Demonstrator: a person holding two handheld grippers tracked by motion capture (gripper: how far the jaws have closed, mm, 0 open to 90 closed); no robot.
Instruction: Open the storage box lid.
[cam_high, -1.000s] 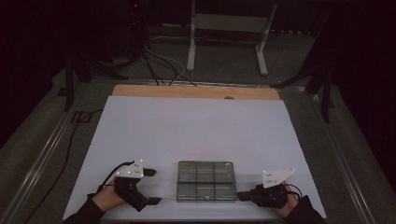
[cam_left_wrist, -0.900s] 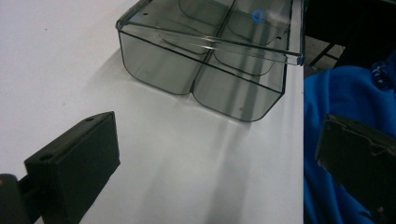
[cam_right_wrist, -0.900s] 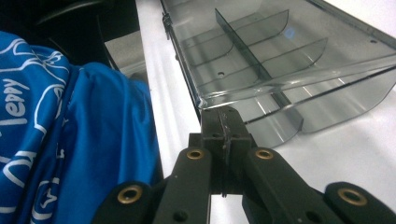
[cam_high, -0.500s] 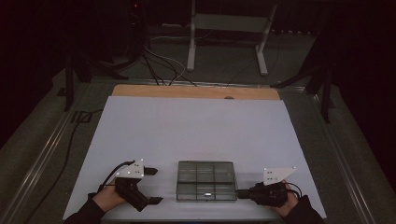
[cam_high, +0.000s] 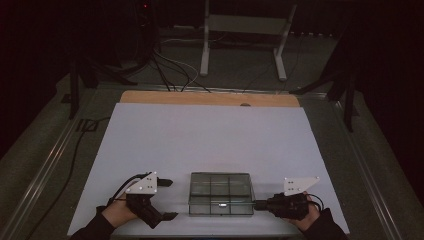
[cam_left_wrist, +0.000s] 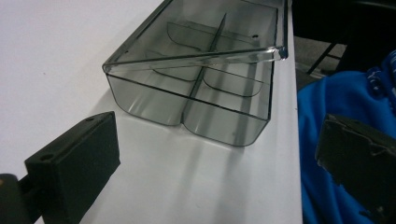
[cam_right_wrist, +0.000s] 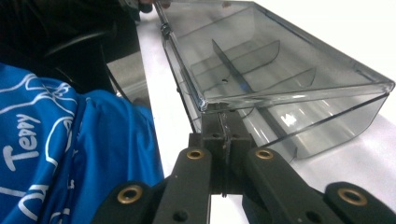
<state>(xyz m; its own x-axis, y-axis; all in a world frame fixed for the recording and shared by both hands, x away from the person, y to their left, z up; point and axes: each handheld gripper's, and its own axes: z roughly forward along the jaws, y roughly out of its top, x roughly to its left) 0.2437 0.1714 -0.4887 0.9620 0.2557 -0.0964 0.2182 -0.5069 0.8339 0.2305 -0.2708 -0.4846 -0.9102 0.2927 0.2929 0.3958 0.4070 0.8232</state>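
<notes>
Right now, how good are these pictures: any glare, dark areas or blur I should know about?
High view: room dark beyond the table, box small but sharp. Left gripper view: near claw pads soft, box crisp, thin glare along its lid edge. Right gripper view: bright table washes out the top right, reflections streak the box wall.

The table (cam_high: 210, 135) is covered by a plain white sheet (cam_high: 165, 150), with a strip of bare wood showing along its far edge. A clear, smoky plastic box (cam_high: 220, 193) with a lid and inner dividers sits flat on the sheet near the near edge, about midway across.
</notes>
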